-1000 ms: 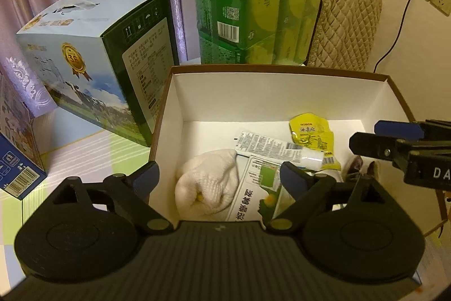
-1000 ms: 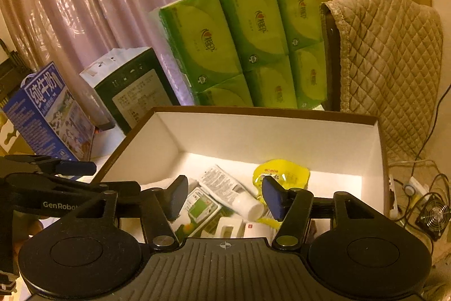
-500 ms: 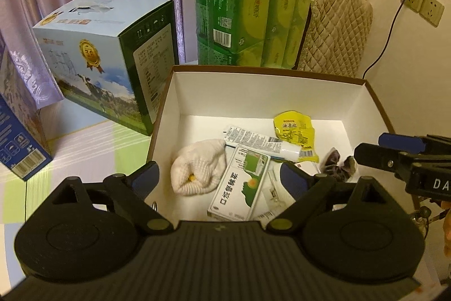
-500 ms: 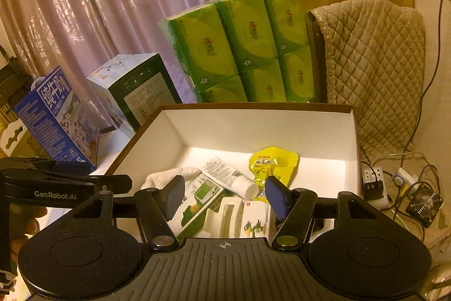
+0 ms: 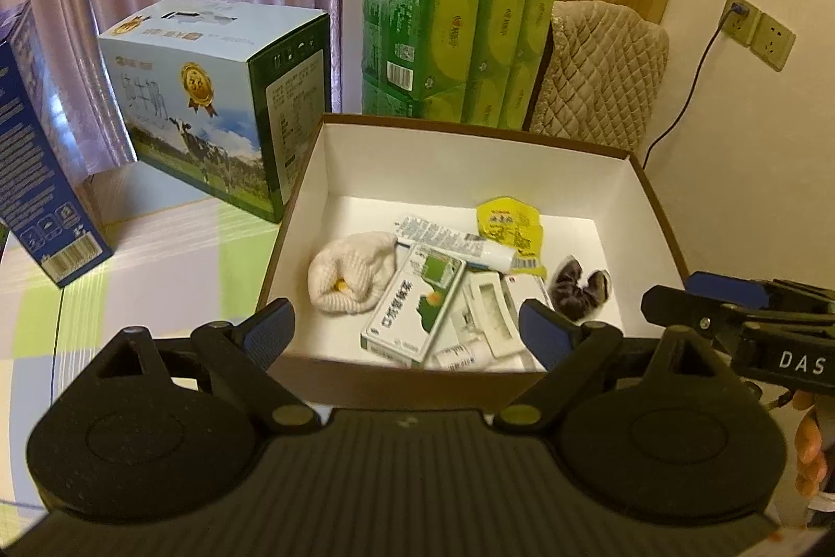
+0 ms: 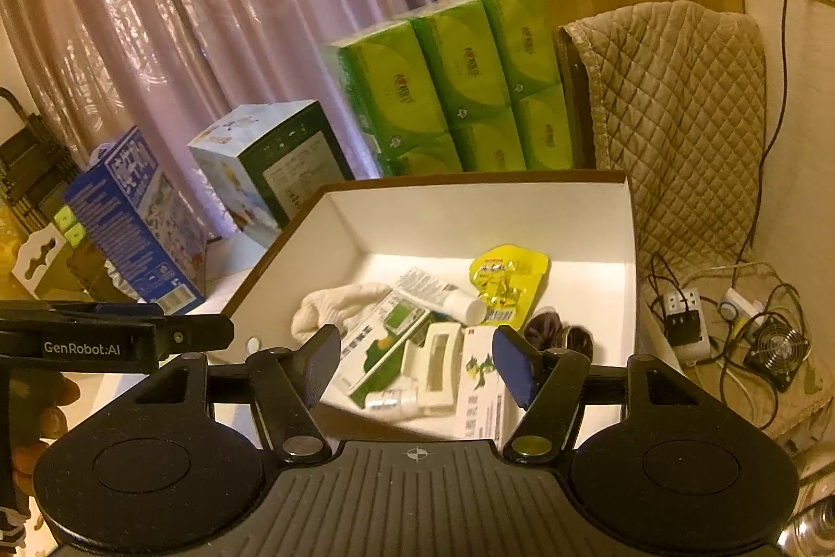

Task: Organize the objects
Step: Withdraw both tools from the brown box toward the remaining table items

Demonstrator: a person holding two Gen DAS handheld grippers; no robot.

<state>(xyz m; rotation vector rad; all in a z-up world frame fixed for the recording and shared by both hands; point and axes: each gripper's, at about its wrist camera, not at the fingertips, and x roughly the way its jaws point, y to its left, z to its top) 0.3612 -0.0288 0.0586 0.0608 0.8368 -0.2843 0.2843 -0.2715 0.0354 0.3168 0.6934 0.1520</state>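
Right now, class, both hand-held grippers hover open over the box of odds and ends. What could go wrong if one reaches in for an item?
1. The green carton overlaps the white tray and touches the sock, so a grab may drag neighbours along.
2. The yellow packet lies flat; fingers may slip.
3. The left hand-held gripper hangs over the box front wall and may bump it.

The tall dark blue carton (image 5: pixel 31 170) runs off the left edge in the left wrist view. The words on the flat green and white packet (image 5: pixel 415 309) are too small to read. The small white things (image 6: pixel 396 398) at the near wall of the brown cardboard box with white inside (image 5: pixel 417 382) are blurry. Only the fingertips of a hand (image 5: pixel 809 447) show at the right edge.
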